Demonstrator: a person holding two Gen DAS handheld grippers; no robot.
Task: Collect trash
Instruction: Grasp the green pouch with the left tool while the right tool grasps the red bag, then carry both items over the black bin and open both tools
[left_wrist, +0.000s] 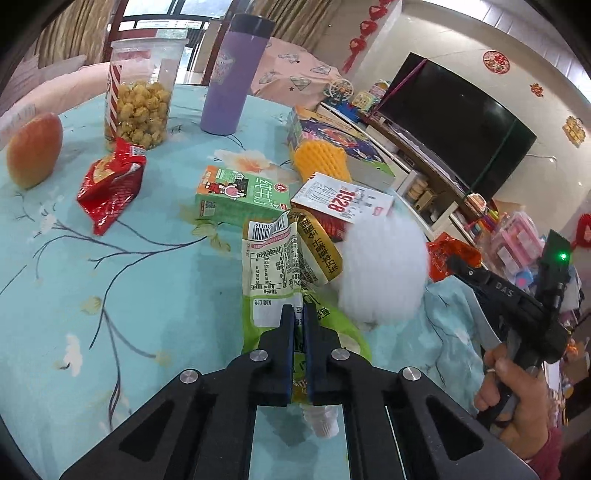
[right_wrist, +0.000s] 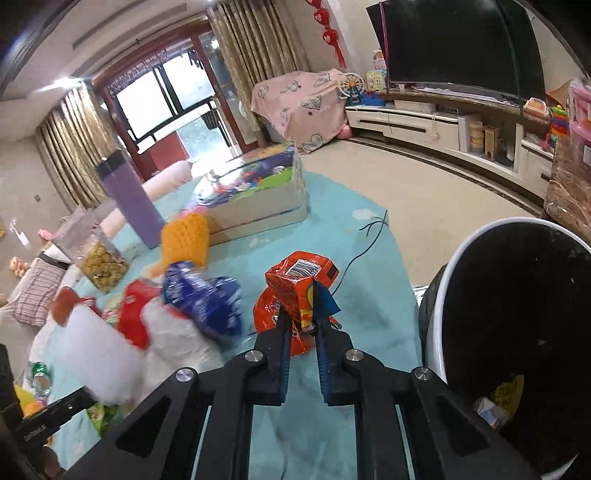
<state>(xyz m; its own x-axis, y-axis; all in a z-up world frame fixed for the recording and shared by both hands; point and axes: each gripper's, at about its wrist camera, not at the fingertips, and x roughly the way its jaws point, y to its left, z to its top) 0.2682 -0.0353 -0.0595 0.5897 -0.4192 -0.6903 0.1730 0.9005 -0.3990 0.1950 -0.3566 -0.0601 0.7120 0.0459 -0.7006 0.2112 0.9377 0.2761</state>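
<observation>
My left gripper (left_wrist: 298, 314) is shut on a green and white spouted drink pouch (left_wrist: 275, 266) and holds it over the teal tablecloth (left_wrist: 129, 295). My right gripper (right_wrist: 301, 315) is shut on an orange snack wrapper (right_wrist: 299, 284) at the table's right edge, beside a black bin with a white rim (right_wrist: 517, 332) that holds some trash. The orange wrapper (left_wrist: 452, 254) also shows in the left wrist view. Loose trash lies on the table: a red wrapper (left_wrist: 110, 184), a green milk carton (left_wrist: 240, 195), white crumpled tissue (left_wrist: 384, 266) and a blue wrapper (right_wrist: 207, 295).
A popcorn jar (left_wrist: 142, 96), a purple tumbler (left_wrist: 232, 77), an apple (left_wrist: 35, 149), a yellow foam fruit net (left_wrist: 321, 158) and a big puzzle box (right_wrist: 255, 192) stand on the table. A TV (right_wrist: 461, 44) and low cabinet stand beyond.
</observation>
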